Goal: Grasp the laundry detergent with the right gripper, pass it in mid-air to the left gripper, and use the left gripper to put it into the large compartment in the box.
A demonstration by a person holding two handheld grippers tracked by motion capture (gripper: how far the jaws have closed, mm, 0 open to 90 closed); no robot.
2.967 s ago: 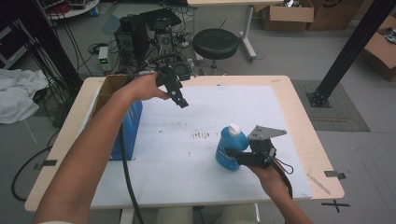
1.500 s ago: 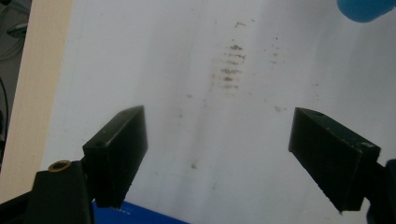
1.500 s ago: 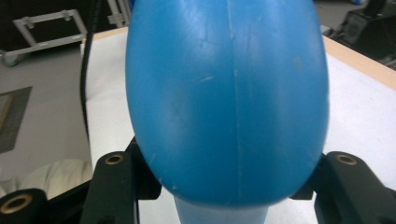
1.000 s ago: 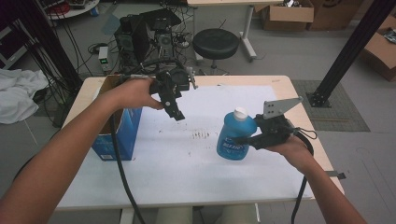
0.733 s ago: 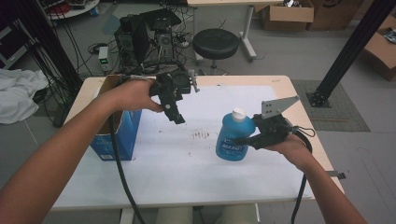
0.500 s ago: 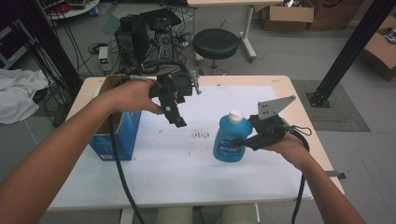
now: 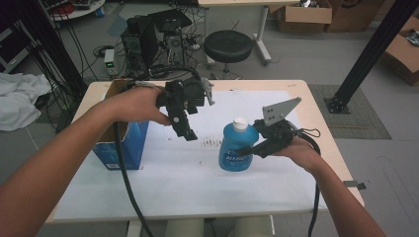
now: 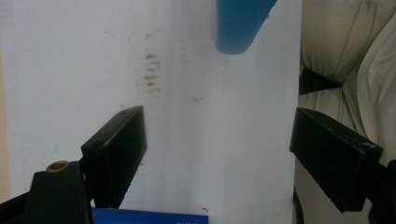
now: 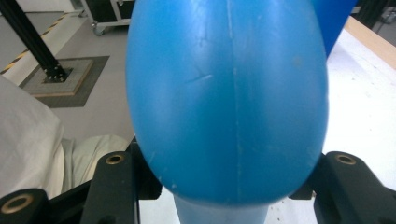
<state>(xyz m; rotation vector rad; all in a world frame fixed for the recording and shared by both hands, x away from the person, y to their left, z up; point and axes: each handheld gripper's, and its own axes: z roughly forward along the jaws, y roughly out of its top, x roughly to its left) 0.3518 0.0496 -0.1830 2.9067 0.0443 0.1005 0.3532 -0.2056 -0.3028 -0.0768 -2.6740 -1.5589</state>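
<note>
Blue bottle (image 7: 238, 148) w/ white cap (image 7: 240, 123) stands upright on the white sheet (image 7: 163, 182) covering the bench (image 7: 323, 123), right of centre. Right tool (image 7: 249, 149) grips it from the right side, jaws closed around the bottle's lower body; in the right gripper view the blue bottle (image 9: 227, 100) bulges out between the two black jaws, pressed on both sides. Right hand (image 7: 299, 153) holds that tool low, near the bench's right edge, grey plate up top.

Left tool (image 7: 187, 131) is up over the sheet, left of the bottle and apart from it, pointing down toward the near side. Its jaws are spread wide w/ nothing between them; in the left gripper view just the white sheet (image 8: 210, 140) and some dark smudges (image 8: 149, 77) show in the gap. Left hand (image 7: 136, 103) holds it above a blue box (image 7: 121, 148) at the bench's left side.
</note>
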